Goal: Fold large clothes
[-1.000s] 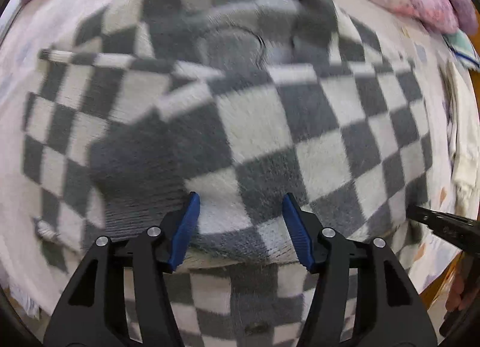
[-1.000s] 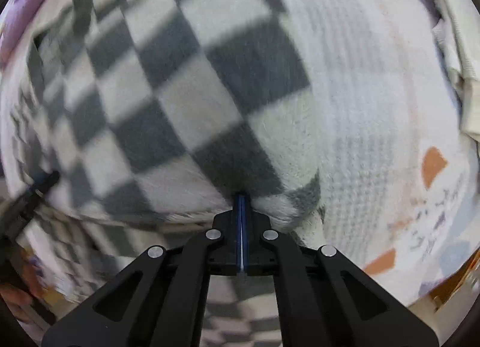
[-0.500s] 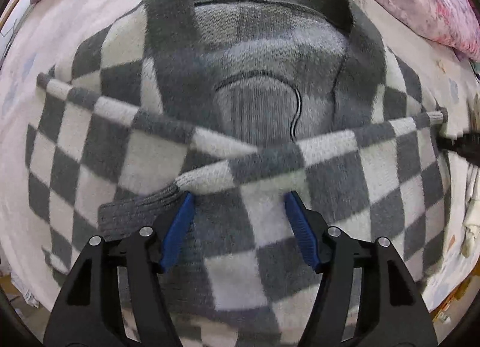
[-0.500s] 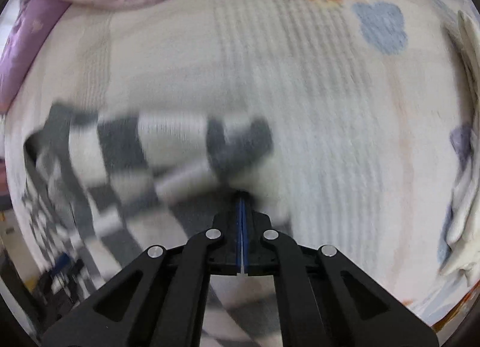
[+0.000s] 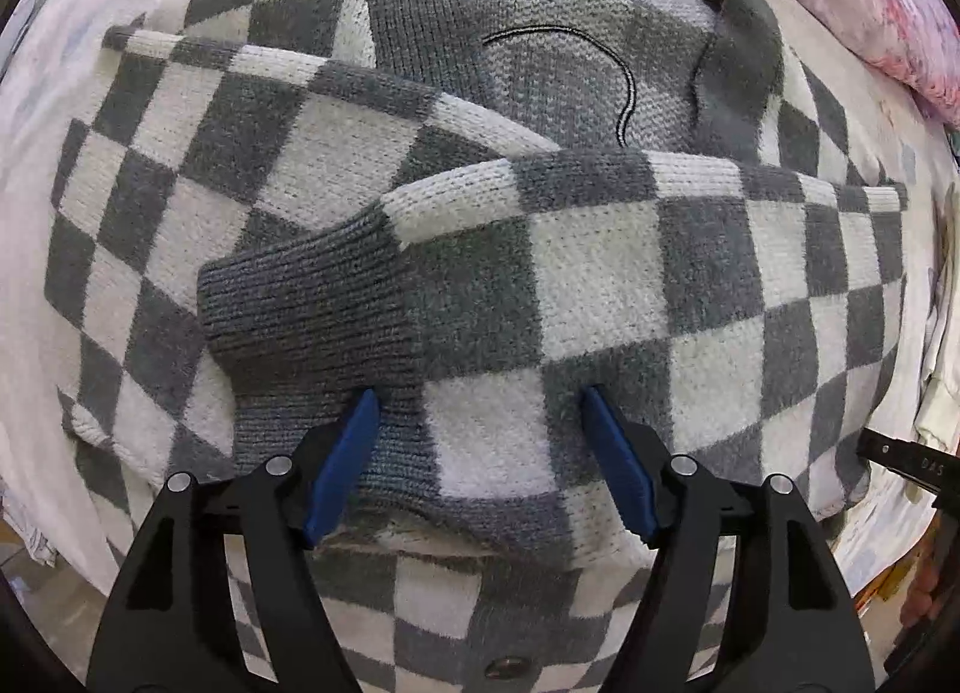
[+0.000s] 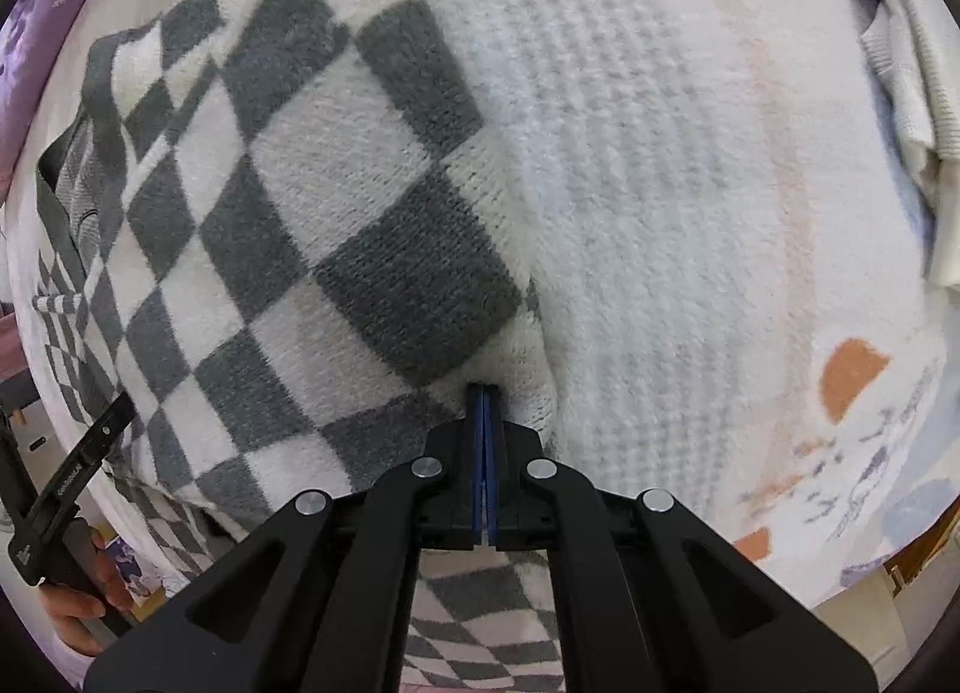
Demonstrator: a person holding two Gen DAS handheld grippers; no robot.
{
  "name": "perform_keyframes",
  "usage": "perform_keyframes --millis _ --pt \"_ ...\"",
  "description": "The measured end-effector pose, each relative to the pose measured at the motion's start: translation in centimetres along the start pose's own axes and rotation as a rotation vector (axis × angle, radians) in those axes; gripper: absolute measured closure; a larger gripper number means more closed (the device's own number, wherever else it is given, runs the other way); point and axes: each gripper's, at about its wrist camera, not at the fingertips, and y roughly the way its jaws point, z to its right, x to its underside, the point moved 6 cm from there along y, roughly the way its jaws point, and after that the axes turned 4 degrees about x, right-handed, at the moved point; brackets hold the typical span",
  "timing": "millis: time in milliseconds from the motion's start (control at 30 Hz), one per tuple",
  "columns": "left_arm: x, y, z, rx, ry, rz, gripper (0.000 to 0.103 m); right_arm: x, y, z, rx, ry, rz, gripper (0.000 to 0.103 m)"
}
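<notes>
A grey and white checked cardigan [image 5: 600, 285] lies on the bed with both sleeves folded across its chest. My left gripper [image 5: 480, 396] points straight down over the upper sleeve, beside its grey ribbed cuff [image 5: 312, 309]. Its jaws are opening; the sleeve lies between the blue pads [image 5: 351, 447], which do not press on it. My right gripper [image 6: 483, 388] is shut on the cardigan [image 6: 312, 225] at its side edge, and checked fabric hangs below the fingers. The right gripper's black body [image 5: 900, 456] shows at the left wrist view's right edge.
A white waffle bed cover [image 6: 690, 183] with printed shapes lies under everything. A pink floral quilt [image 5: 870, 3] sits at the far right. Loose white cloth [image 6: 900, 63] is piled to the right. A hand [image 6: 72, 603] holds the left gripper near the bed's edge.
My left gripper came lower over the sleeve and its jaws spread wider. My right gripper swung out over the bed cover with the fabric, then back to the cardigan's side, staying shut.
</notes>
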Motion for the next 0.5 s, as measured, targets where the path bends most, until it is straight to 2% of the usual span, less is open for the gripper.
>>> perform_keyframes --millis 67,100,133,167,267,467,500 --pt "0.1 -0.6 0.3 -0.002 -0.007 -0.010 0.028 0.0 -1.7 0.1 0.001 -0.011 0.017 0.097" --pt "0.2 -1.0 0.5 -0.008 -0.006 -0.022 0.025 0.2 -2.4 0.3 -0.004 -0.006 0.021 0.082" --pt "0.4 -1.5 0.3 -0.009 0.000 -0.025 0.025 0.3 -3.2 0.1 -0.014 0.011 0.021 0.059" --pt "0.5 -2.1 0.4 -0.004 0.007 -0.025 0.025 0.8 -4.5 0.1 -0.012 0.038 0.021 0.052" --pt "2.4 -3.9 -0.1 0.013 0.017 -0.027 0.025 2.1 -6.8 -0.2 -0.009 0.024 0.039 0.051" --pt "5.3 -7.7 -0.3 0.010 0.043 -0.017 0.025 6.7 -9.6 -2.3 0.016 -0.004 0.049 0.051" --pt "6.8 -7.9 0.1 0.004 0.048 -0.017 0.025 7.4 -10.2 -2.5 0.020 -0.004 0.053 0.051"
